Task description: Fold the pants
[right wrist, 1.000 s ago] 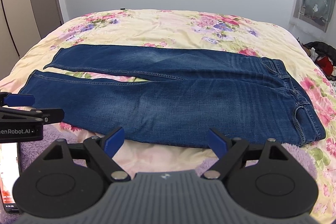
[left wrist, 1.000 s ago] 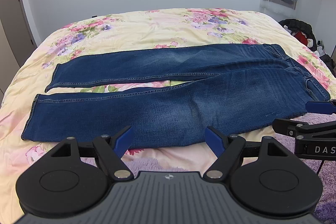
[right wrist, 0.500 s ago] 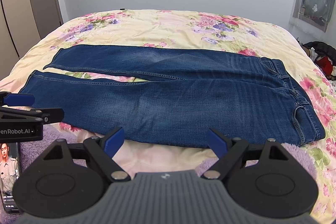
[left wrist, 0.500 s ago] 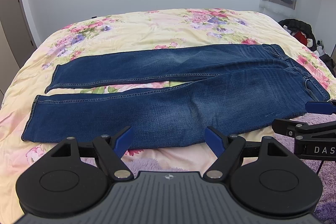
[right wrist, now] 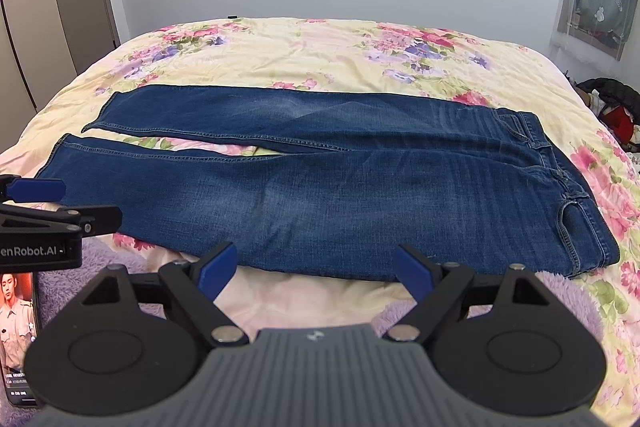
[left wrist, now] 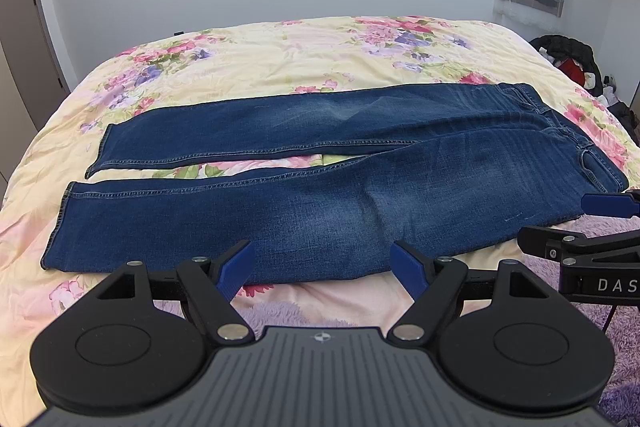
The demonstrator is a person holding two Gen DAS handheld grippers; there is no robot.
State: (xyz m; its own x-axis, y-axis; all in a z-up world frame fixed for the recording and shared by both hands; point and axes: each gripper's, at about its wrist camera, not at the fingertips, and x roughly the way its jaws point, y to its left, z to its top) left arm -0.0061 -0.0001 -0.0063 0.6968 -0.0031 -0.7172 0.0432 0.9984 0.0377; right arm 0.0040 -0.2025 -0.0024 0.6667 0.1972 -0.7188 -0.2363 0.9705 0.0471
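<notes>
So the dark blue denim jeans [left wrist: 340, 183] are laid out flat across the pale yellow floral bedspread [left wrist: 320, 59], waistband off to the right end, the 2 legs running left with a thin gap between them showing the flowers underneath. Both tools hang just short of the jeans' near edge, over a strip of fuzzy lilac blanket [right wrist: 560, 287]. The left gripper [left wrist: 322, 267] has its blue-tipped fingers spread wide, holding nothing — same deal with the right gripper [right wrist: 316, 269], wide apart and not touching the denim. A lit phone [right wrist: 18, 331] sits on the blanket, nearer than the jeans' leg end.
</notes>
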